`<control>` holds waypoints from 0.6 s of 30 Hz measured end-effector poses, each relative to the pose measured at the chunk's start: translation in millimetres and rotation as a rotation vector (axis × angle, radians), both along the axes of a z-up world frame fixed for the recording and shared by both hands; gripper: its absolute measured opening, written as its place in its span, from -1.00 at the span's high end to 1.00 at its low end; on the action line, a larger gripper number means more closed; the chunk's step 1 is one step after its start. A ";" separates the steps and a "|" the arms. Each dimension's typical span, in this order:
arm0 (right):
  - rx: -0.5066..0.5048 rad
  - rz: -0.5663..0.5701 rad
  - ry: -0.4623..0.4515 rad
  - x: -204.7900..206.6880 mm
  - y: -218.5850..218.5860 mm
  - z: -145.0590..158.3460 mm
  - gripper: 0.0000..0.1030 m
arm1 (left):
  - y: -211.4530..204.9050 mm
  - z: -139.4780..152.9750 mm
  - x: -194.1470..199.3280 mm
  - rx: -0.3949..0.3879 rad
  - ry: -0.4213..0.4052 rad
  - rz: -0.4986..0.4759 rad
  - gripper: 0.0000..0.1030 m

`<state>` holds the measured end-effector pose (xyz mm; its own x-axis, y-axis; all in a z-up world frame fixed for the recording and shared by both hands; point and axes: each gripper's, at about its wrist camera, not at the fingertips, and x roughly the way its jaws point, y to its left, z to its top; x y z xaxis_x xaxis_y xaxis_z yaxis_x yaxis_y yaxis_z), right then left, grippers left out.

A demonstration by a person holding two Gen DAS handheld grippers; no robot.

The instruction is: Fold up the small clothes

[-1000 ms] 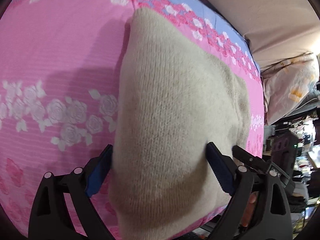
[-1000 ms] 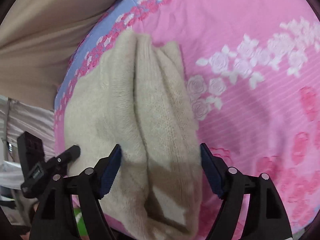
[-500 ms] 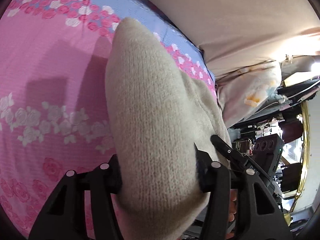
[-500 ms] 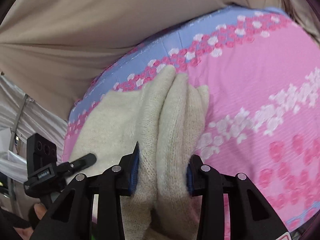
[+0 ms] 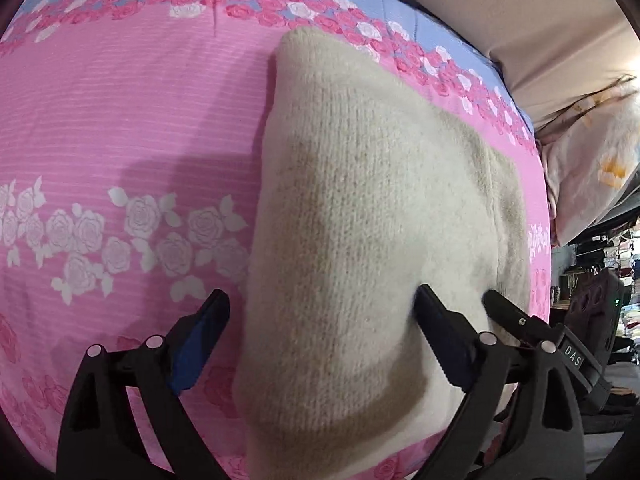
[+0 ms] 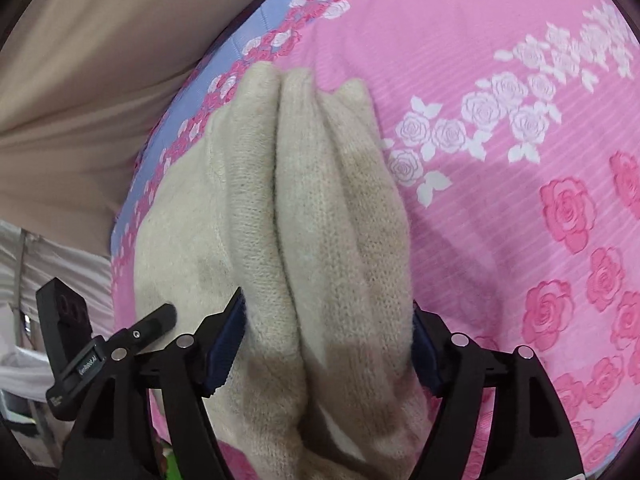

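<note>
Cream knit garment (image 5: 360,220), thickly folded, lies between both wide-spread hand-held grippers (image 5: 320,328) (image 6: 326,336).

One cream knit garment (image 5: 360,240) is lying folded; one pink rose-print bedsheet (image 5: 120,128) is lying beneath; two grippers are showing, left gripper (image 5: 320,340) and right gripper (image 6: 328,344); one pale pillow (image 5: 592,168) is sitting at right.
</note>
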<state>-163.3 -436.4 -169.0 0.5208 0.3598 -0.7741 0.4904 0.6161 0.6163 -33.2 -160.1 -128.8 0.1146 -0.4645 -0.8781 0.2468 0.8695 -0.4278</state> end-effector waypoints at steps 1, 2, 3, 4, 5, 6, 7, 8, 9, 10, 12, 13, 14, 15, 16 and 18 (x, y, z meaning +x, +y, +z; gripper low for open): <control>0.012 -0.007 0.003 0.9 1.3 1.5 -0.44 | -2.7 -2.2 2.9 -0.002 0.016 0.004 -0.77; 0.016 -0.014 0.007 0.8 3.1 1.1 -0.45 | -4.0 -2.2 4.0 0.001 0.023 0.004 -0.77; 0.015 -0.013 0.009 2.3 4.2 0.9 -0.47 | -5.7 -3.5 3.5 0.007 0.022 -0.001 -0.77; 0.010 -0.011 0.011 4.2 5.3 1.3 -0.47 | -8.2 -2.6 3.2 0.015 0.014 -0.008 -0.77; 0.005 -0.010 0.013 5.0 5.7 1.9 -0.44 | -11.1 -1.0 2.4 0.028 0.004 -0.020 -0.77; 0.006 -0.011 0.015 7.2 6.7 3.1 -0.38 | -15.1 0.4 2.0 0.036 -0.003 -0.032 -0.77; 0.009 -0.012 0.012 7.0 6.9 4.6 -0.31 | -17.9 2.0 1.9 0.043 -0.005 -0.040 -0.76; 0.007 -0.013 0.008 11.5 7.4 5.8 -0.16 | -21.1 2.9 2.2 0.044 -0.002 -0.044 -0.74; 0.001 -0.010 0.003 10.4 8.0 9.6 -0.06 | -23.3 4.2 2.5 0.043 0.002 -0.048 -0.71; -0.009 -0.007 0.000 8.2 9.3 14.4 -0.01 | -24.7 6.0 2.4 0.049 0.000 -0.051 -0.69; -0.028 -0.004 -0.005 7.6 9.9 23.0 0.08 | -27.6 11.7 1.5 0.061 -0.012 -0.063 -0.57; -0.037 -0.004 -0.007 7.2 11.2 27.8 0.09 | -28.6 15.8 0.8 0.070 -0.024 -0.073 -0.52; -0.045 -0.004 -0.010 7.3 11.2 31.9 0.10 | -30.0 18.4 0.9 0.073 -0.030 -0.077 -0.44; -0.055 -0.001 -0.014 7.3 12.7 36.7 0.11 | -27.1 22.0 -0.5 0.071 -0.030 -0.080 -0.36; -0.064 0.003 -0.018 7.1 13.4 41.1 0.11 | -26.3 25.0 -0.3 0.067 -0.029 -0.080 -0.33; -0.085 0.008 -0.029 10.6 16.0 52.1 0.11 | -24.4 32.3 0.7 0.059 -0.029 -0.080 -0.20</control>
